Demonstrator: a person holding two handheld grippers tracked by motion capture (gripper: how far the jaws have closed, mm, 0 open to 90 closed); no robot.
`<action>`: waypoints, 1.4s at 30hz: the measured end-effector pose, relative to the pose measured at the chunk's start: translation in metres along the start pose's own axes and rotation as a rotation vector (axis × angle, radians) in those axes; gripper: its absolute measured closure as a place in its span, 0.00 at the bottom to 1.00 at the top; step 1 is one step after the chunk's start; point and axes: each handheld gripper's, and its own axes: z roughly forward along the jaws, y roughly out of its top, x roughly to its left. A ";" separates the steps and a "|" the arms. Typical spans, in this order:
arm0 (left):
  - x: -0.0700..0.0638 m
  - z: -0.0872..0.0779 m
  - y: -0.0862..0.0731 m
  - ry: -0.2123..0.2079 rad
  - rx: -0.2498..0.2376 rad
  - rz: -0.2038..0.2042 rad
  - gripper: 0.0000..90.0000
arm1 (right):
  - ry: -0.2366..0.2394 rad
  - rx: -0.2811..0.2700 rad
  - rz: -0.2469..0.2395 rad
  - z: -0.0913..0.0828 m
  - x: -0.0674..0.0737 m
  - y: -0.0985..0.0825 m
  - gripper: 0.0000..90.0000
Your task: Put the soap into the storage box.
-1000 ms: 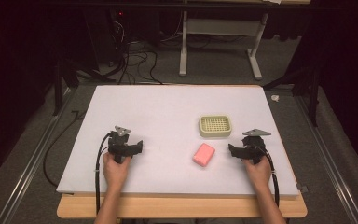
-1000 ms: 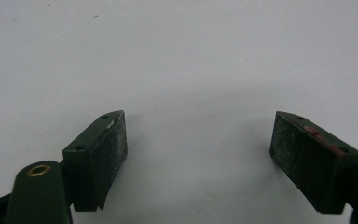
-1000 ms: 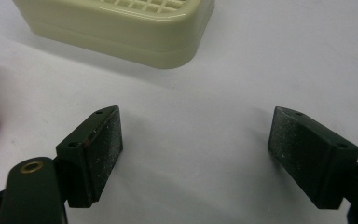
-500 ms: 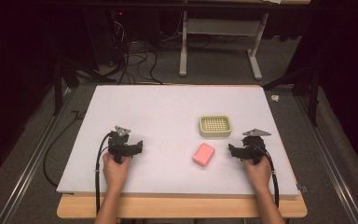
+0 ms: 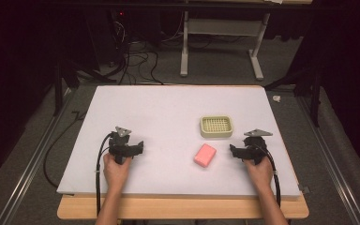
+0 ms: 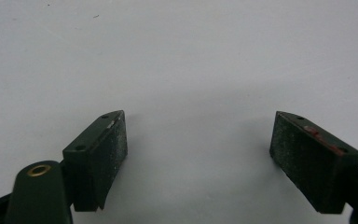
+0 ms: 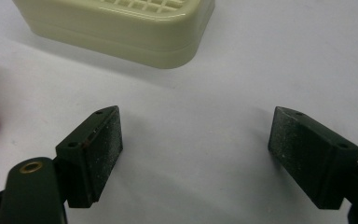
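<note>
Soap (image 5: 205,155): pink bar lying flat on the white surface (image 5: 168,112), just left of my right gripper (image 5: 234,151), near the cream dish (image 5: 216,126).
Handling: likely light, firm, slick; I'd pinch across its short sides.
Right fingers (image 7: 93,154): spread wide, empty.
Left gripper (image 5: 139,146): fingers (image 6: 98,156) apart, empty, well away.

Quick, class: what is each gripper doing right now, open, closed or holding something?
Left gripper: open, holding nothing, over the bare white table.
Right gripper: open, holding nothing, near the pink soap.
</note>
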 end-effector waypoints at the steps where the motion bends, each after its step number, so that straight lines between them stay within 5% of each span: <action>1: 0.000 0.000 0.000 0.000 0.000 -0.001 0.22 | 0.000 0.000 -0.002 0.000 0.000 0.000 0.20; 18: 0.000 0.000 0.000 0.000 0.000 0.001 0.22 | 0.012 -0.014 0.010 -0.004 0.002 0.001 0.22; 30: 0.000 0.000 0.000 0.000 0.000 0.000 0.22 | 0.052 -0.091 0.032 -0.023 0.002 0.001 0.20; 42: 0.000 0.000 0.000 0.000 0.000 0.000 0.22 | 0.121 -0.123 -0.022 -0.034 0.015 -0.001 0.17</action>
